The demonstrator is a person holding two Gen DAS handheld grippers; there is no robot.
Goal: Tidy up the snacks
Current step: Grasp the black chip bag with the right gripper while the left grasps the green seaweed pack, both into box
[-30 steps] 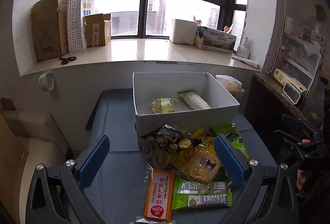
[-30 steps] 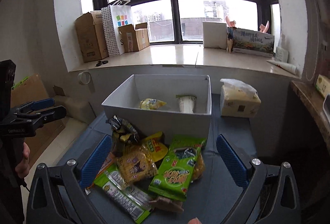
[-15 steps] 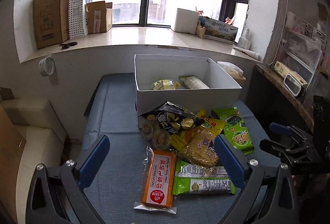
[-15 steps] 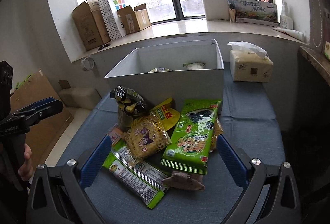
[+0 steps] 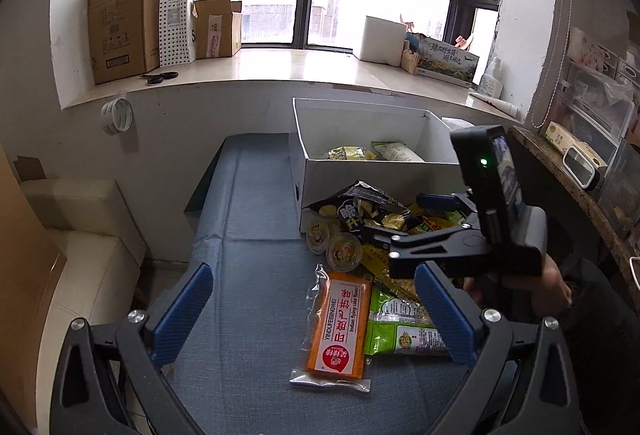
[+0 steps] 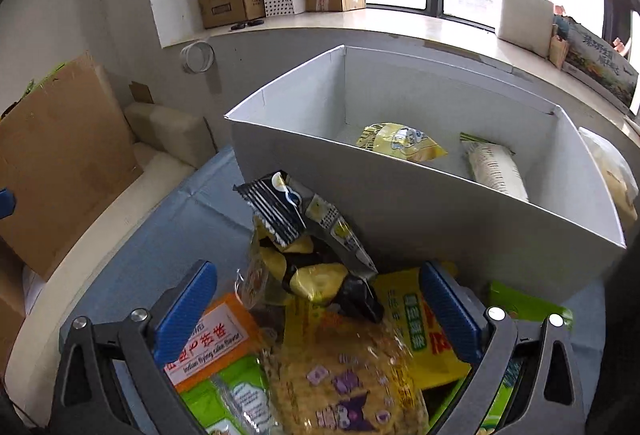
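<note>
A pile of snack packets lies on the blue table in front of a white box point(image 5: 360, 179) point(image 6: 400, 203). The box holds a yellow packet point(image 6: 400, 141) and a white roll packet point(image 6: 494, 165). My right gripper point(image 6: 316, 303) is open low over the pile, its blue fingers straddling a black and yellow chip bag point(image 6: 312, 251) and a yellow noodle packet point(image 6: 344, 375). It also shows in the left wrist view point(image 5: 404, 219). My left gripper point(image 5: 312, 319) is open above an orange cake packet point(image 5: 340, 327), next to a green packet point(image 5: 400, 327).
Two small jelly cups point(image 5: 332, 243) lie by the box's front left corner. The windowsill holds cardboard boxes point(image 5: 120, 35), a dotted bag point(image 5: 180, 7) and scissors point(image 5: 160, 77). A tissue pack point(image 6: 616, 171) sits right of the box. A shelf point(image 5: 580, 163) runs along the right.
My right gripper has dropped down and forward onto the snack pile, close to the chip bag. My left gripper has shifted left and back; the right gripper now crosses its view.
</note>
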